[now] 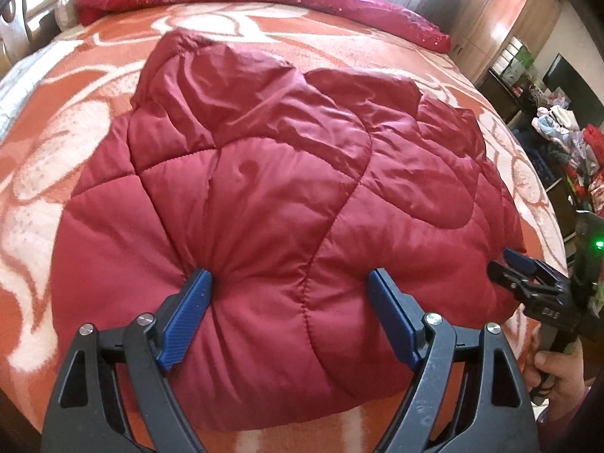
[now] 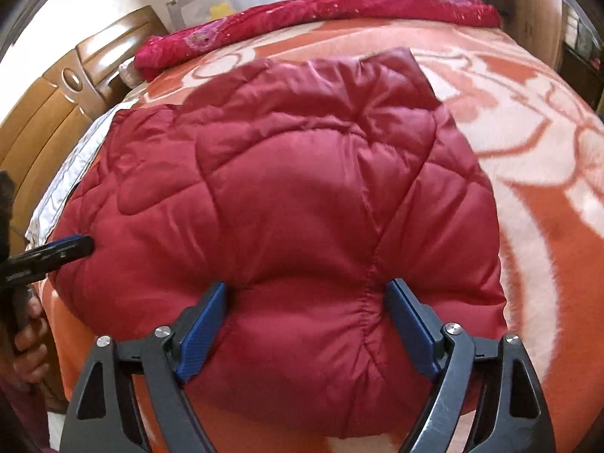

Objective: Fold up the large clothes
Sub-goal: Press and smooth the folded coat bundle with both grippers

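Left wrist view: jacket (image 1: 271, 188) edge bulges between fingers (image 1: 188, 313).

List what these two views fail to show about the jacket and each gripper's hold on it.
- Jacket underside and sleeves: hidden, folded beneath its own quilted bulk, both views.
- Left gripper and right gripper: whether the pads truly pinch or only press the puffy fabric.
- Near hem: cut off behind each gripper's body.

Each camera sits just behind its own jaws and looks forward and slightly down, close over the near edge of the jacket (image 1: 271, 188) on the bed (image 1: 49, 173). Both views share the jacket, the bed and the far red quilt (image 2: 321, 15). Each catches the other gripper at its side: right gripper (image 1: 517, 264), left gripper (image 2: 71, 245).
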Tool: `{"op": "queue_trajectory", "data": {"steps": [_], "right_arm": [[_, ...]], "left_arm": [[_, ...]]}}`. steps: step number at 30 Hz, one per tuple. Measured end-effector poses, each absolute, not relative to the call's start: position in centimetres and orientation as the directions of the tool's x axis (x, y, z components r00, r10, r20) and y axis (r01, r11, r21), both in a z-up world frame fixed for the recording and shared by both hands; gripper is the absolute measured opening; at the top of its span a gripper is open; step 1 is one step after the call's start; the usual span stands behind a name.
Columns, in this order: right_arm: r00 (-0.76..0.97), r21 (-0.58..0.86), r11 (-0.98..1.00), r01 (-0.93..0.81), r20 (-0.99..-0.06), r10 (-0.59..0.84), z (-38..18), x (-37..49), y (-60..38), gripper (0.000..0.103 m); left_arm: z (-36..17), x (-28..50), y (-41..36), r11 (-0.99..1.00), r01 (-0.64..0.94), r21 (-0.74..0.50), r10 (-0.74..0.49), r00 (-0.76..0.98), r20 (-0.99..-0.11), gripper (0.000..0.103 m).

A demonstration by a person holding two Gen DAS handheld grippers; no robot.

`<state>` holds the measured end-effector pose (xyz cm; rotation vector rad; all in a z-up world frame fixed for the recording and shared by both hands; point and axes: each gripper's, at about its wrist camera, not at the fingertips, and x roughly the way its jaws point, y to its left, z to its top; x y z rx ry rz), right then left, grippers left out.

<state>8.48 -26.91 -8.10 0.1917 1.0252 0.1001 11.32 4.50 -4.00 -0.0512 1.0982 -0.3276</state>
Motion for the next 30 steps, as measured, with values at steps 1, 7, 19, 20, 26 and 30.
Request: {"op": "queue_trajectory", "data": {"steps": [1,7,19,20,26,30], "right_arm": [[0.518,0.196,0.981,0.004,-0.839,0.166,-8.2,8.5,-26.9,0.087],[0.528,0.187,0.982,0.001,-0.834,0.158,-8.3,8.2,-26.7,0.087],[0.575,0.143,0.989,-0.021,-0.808,0.129,-5.9,8.2,-24.9,0.090],[0.570,0.141,0.990,-0.022,-0.811,0.129,-6.3,8.3,-24.8,0.091],[0.566,0.180,0.984,-0.011,-0.810,0.155,-8.3,8.7,-25.8,0.097],[0.562,0.178,0.984,-0.009,-0.813,0.153,-8.2,8.6,-25.7,0.097]], "left_arm": [[-3.6,11.0,4.5,0.952,0.237,-0.192,-0.279,0.421,-0.863,0.084],[-3.3,10.8,5.5,0.949,0.199,-0.245,-0.308,0.416,-0.856,0.084],[-4.2,10.5,4.0,0.967,0.201,-0.158,-0.233,0.439,-0.868,0.086],[-4.3,10.6,3.9,0.967,0.201,-0.153,-0.229,0.440,-0.868,0.087],[-4.5,10.8,3.4,0.971,0.206,-0.125,-0.207,0.445,-0.871,0.090],[-4.8,10.9,3.2,0.972,0.209,-0.107,-0.193,0.448,-0.873,0.092]]}}
